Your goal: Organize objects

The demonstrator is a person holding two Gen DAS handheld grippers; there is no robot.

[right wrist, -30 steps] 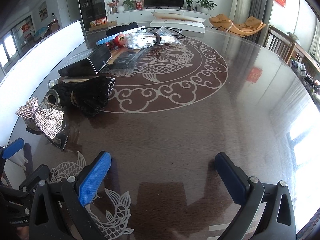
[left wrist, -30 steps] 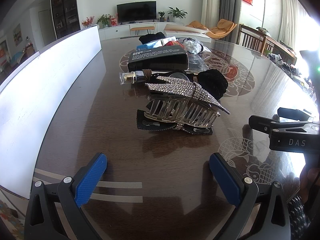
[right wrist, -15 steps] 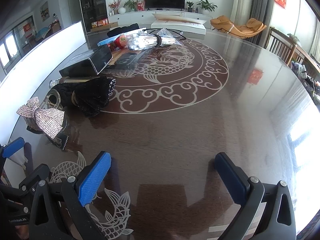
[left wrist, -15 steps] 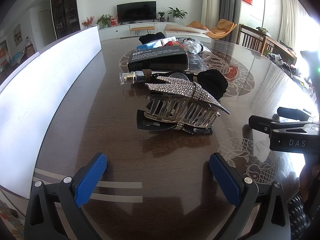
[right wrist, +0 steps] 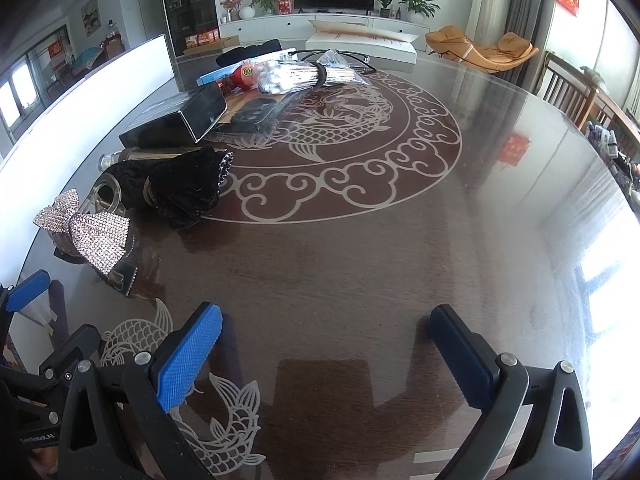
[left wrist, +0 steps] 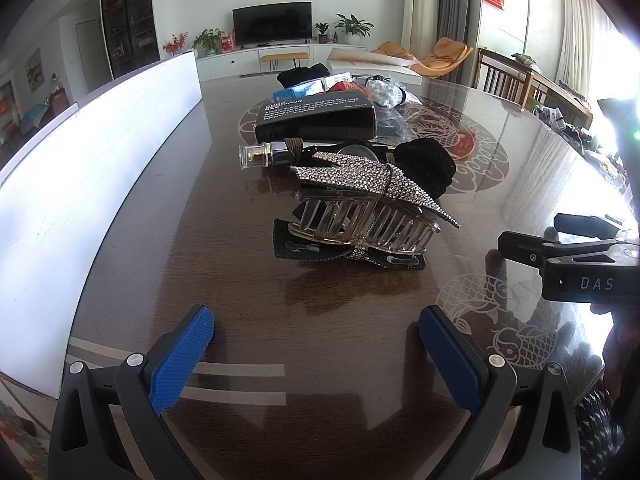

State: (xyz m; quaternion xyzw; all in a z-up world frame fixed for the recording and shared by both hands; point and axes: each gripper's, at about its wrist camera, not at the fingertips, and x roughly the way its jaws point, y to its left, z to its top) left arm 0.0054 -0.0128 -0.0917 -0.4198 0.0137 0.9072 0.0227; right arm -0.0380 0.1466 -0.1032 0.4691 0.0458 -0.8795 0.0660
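Observation:
A rhinestone bow hair claw [left wrist: 368, 208] [right wrist: 86, 232] lies on the dark round table [left wrist: 200, 240] [right wrist: 360, 260], straight ahead of my open left gripper [left wrist: 316, 336] with a gap between. Behind it sit a black velvet scrunchie [left wrist: 428, 166] [right wrist: 180, 188], a small perfume bottle [left wrist: 264, 154] and a black box [left wrist: 316, 120] [right wrist: 176, 120]. Farther back lie a bag of cotton swabs [right wrist: 292, 74] and a red item [right wrist: 244, 74]. My right gripper [right wrist: 324, 344] hovers open over bare table, to the right of the pile.
A long white board [left wrist: 92, 148] [right wrist: 80, 92] runs along the table's left edge. The right gripper's body [left wrist: 580, 264] shows at the left view's right side. Wooden chairs [right wrist: 576, 92] stand at the far right. Bare table spreads right of the pile.

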